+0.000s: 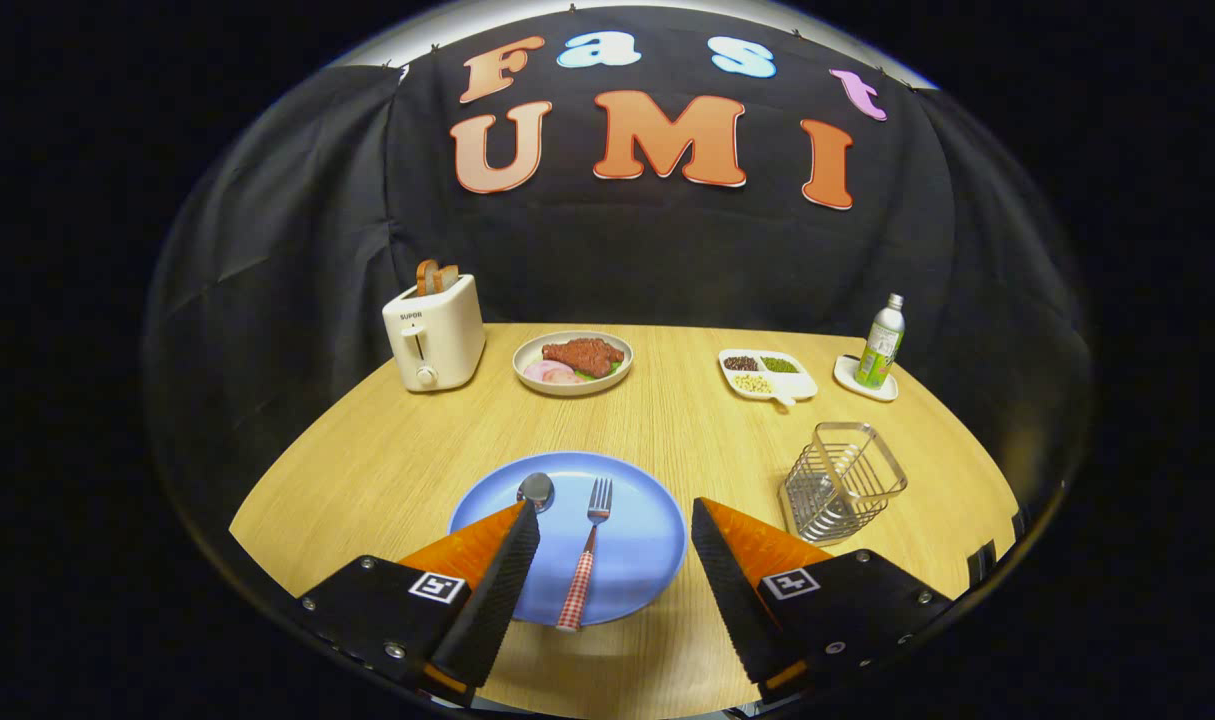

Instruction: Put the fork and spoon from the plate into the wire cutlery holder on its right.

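Worktop (387,460): pale wood; I see its near edge curving away beneath my jaws, and its far edge meets the black cloth wall.
Gripper (615,540): I have the jaws spread wide, holding nothing; the fork sits between them and both fingers hover over the near part of the plate.
Plate (637,520): blue, round, just ahead of me; its left and right near rims are cut off by my fingers.
Toaster (434,333): cream, at the far left, with two slices of bread sticking out of the top.
Cutlery holder (842,480): wire basket, to the right of the plate and apart from it, tilted in my view; I cannot make out anything inside it.
Food plate (573,362): far centre, meat and pale slices on it; details too small for me to tell.
Divided dish (767,373): far right, three small compartments with dark, green and yellow bits.
Bottle (881,342): upright on a small white saucer beside the divided dish.
Fork (587,555): on the plate, prongs away from me, checked handle reaching the near rim.
Spoon (535,490): on the plate left of the fork; I see the bowl, the handle is hidden behind my left finger.
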Demonstrator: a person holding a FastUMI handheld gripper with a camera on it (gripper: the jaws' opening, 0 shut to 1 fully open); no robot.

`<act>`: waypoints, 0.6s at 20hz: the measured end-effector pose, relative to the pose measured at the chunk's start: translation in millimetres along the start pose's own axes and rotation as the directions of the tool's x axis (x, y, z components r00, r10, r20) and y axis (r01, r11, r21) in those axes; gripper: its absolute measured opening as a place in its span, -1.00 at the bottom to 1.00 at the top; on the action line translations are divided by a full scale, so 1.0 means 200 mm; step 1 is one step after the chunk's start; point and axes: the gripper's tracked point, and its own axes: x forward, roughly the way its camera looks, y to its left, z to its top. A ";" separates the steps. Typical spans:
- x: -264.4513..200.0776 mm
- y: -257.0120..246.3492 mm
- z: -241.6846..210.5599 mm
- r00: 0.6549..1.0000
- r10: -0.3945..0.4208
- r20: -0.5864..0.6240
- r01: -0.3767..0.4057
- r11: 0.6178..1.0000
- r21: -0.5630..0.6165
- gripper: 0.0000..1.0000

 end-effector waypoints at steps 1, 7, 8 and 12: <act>0.03 0.02 -0.03 1.000 0.005 -0.016 -0.005 1.000 0.004 0.85; 0.14 0.05 -0.20 0.995 0.014 -0.104 -0.012 1.000 0.012 0.61; 0.15 0.06 -0.22 0.993 0.018 -0.120 -0.017 1.000 0.012 0.53; 0.18 0.09 -0.30 0.984 0.036 -0.172 -0.033 0.999 0.018 0.16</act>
